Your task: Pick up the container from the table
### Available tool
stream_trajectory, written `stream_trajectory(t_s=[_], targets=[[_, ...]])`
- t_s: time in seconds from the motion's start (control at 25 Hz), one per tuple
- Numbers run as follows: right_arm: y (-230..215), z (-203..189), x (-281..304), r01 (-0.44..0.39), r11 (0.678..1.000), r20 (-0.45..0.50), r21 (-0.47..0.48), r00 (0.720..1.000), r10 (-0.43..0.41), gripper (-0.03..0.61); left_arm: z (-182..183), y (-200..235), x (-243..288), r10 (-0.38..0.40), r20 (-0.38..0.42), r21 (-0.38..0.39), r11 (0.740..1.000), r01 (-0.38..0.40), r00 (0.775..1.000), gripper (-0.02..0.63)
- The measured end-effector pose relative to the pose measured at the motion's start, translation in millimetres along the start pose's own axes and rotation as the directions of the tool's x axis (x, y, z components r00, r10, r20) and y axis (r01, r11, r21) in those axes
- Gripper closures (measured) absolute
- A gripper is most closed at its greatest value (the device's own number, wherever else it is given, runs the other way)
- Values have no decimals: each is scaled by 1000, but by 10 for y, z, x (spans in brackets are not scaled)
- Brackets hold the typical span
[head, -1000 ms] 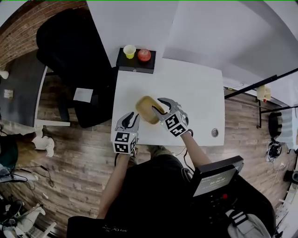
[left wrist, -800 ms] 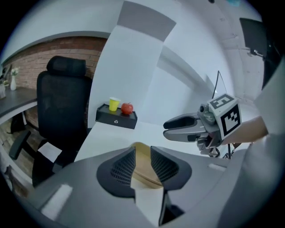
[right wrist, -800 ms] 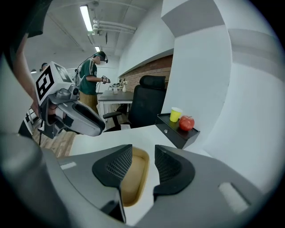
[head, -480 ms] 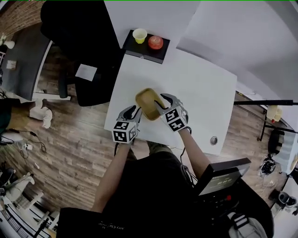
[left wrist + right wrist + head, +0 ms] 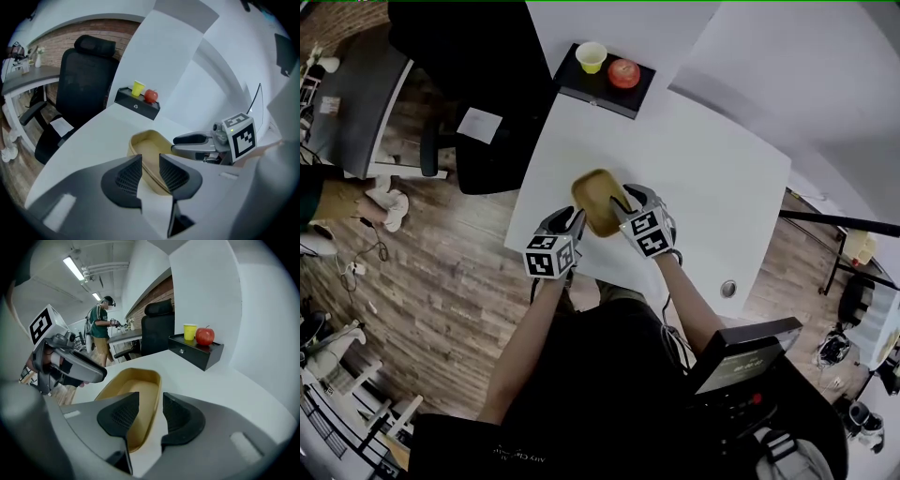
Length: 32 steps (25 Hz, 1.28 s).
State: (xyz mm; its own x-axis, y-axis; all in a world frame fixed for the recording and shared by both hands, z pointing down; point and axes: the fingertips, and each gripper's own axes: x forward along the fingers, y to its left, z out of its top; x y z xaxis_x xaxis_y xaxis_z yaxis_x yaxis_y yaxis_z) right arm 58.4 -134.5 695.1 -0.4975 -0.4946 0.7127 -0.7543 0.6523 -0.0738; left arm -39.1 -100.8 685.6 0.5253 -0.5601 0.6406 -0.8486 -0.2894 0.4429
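The left gripper [image 5: 150,164], jaws just opening, and the right gripper [image 5: 151,404], jaws apart, straddled opposite walls of the container [image 5: 592,187]. This placement suited a level lift.

Left claw [image 5: 569,217] and right claw [image 5: 622,202] are grey, black-padded.

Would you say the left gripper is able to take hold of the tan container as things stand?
Probably yes: the left gripper has just been opening its jaws, which straddle the container at its wall, pads not yet pressing. The right gripper is at the opposite rim, clear of it.
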Motion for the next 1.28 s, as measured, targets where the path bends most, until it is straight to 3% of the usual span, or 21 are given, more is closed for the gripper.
stream_trajectory(t_s=[0.28,0.52,1.28], targets=[[11,-62,77,-16,997,-7,69,1000,17,402,-41,43,55,57,-4,-48,997,-57,998,494],[63,-153,145,-29,993,-44,114,998,34,402,-201,120,31,83,-26,-138,987,-85,996,492],[156,-248,265,-30,988,-79,153,996,42,419,-162,142,182,69,-52,-171,982,-77,996,502]])
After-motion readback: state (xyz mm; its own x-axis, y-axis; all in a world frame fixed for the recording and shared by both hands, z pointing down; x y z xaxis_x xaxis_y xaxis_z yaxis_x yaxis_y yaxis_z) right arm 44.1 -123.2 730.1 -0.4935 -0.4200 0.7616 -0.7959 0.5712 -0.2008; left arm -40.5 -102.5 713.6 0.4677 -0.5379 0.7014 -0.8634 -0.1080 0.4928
